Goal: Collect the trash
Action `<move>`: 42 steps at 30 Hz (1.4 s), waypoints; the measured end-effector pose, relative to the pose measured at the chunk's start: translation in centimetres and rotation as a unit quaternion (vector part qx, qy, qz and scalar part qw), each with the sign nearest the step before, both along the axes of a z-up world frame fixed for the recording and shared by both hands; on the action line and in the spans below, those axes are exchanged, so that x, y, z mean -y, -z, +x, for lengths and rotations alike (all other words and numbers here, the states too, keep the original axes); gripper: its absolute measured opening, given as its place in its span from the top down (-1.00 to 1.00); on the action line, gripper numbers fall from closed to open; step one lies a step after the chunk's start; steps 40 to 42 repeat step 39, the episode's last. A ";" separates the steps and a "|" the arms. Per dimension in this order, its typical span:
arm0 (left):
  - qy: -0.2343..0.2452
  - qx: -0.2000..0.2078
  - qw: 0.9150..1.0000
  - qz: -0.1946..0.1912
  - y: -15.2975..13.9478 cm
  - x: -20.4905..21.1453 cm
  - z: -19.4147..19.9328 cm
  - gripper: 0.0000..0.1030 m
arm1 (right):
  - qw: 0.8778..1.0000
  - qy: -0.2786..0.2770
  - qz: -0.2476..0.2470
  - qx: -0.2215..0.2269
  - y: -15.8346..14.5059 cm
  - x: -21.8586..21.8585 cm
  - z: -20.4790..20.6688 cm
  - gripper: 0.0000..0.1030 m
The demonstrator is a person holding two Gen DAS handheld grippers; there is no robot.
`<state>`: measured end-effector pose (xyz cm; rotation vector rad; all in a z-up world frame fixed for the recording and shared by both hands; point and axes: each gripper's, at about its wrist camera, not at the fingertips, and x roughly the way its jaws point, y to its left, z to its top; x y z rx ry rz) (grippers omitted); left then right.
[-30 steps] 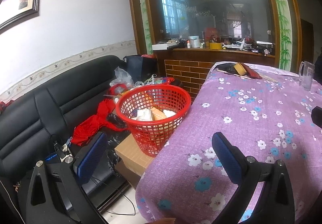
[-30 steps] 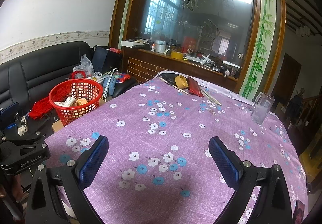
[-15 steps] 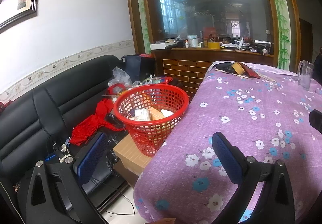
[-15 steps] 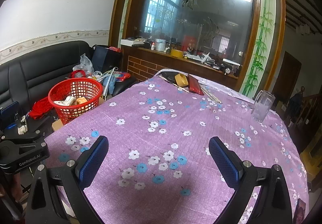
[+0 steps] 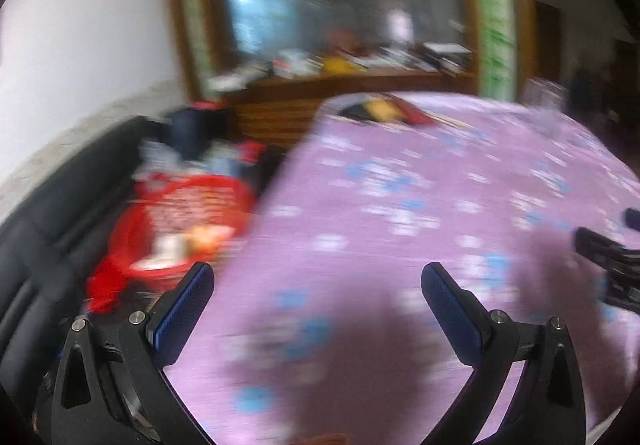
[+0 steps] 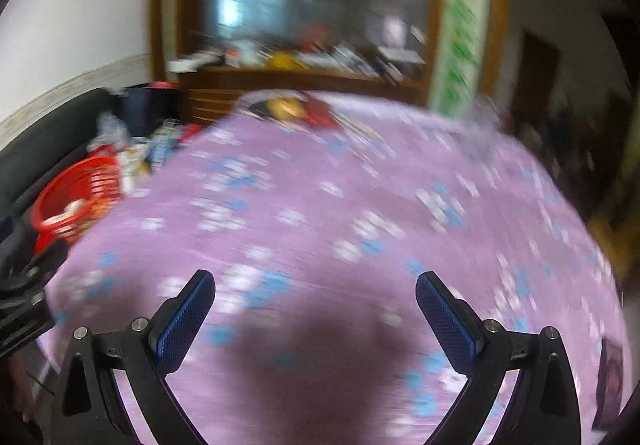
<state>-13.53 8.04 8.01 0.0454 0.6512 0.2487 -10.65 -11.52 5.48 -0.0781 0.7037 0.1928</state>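
Observation:
Both views are blurred by motion. A red mesh basket (image 5: 176, 221) with pale scraps of trash in it stands left of the table; it also shows in the right wrist view (image 6: 76, 201). My left gripper (image 5: 318, 277) is open and empty above the purple flowered tablecloth (image 5: 420, 205). My right gripper (image 6: 316, 285) is open and empty above the same cloth (image 6: 340, 213). A yellow object (image 5: 380, 108) and a red object (image 5: 416, 115) lie at the table's far end.
A black sofa (image 5: 48, 197) with clutter runs along the left wall. A glass jug (image 5: 546, 105) stands at the far right of the table. A wooden counter (image 5: 352, 81) with many items is behind. The right gripper's body (image 5: 612, 265) shows at the right edge.
Both grippers have swung quickly to the right and over the table, so the basket has shifted left in both views. Both stay open and empty.

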 end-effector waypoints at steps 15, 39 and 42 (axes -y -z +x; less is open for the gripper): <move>0.098 -0.160 0.981 -0.045 7.7 9.9 12.4 -0.99 | 0.989 0.120 0.012 -0.089 5.2 11.5 7.0 -0.99; 0.091 -0.171 0.978 -0.083 8.2 8.6 13.3 -1.00 | 0.985 0.104 -0.006 -0.134 7.1 10.3 8.0 -1.00; 0.091 -0.171 0.978 -0.083 8.2 8.6 13.3 -1.00 | 0.985 0.104 -0.006 -0.134 7.1 10.3 8.0 -1.00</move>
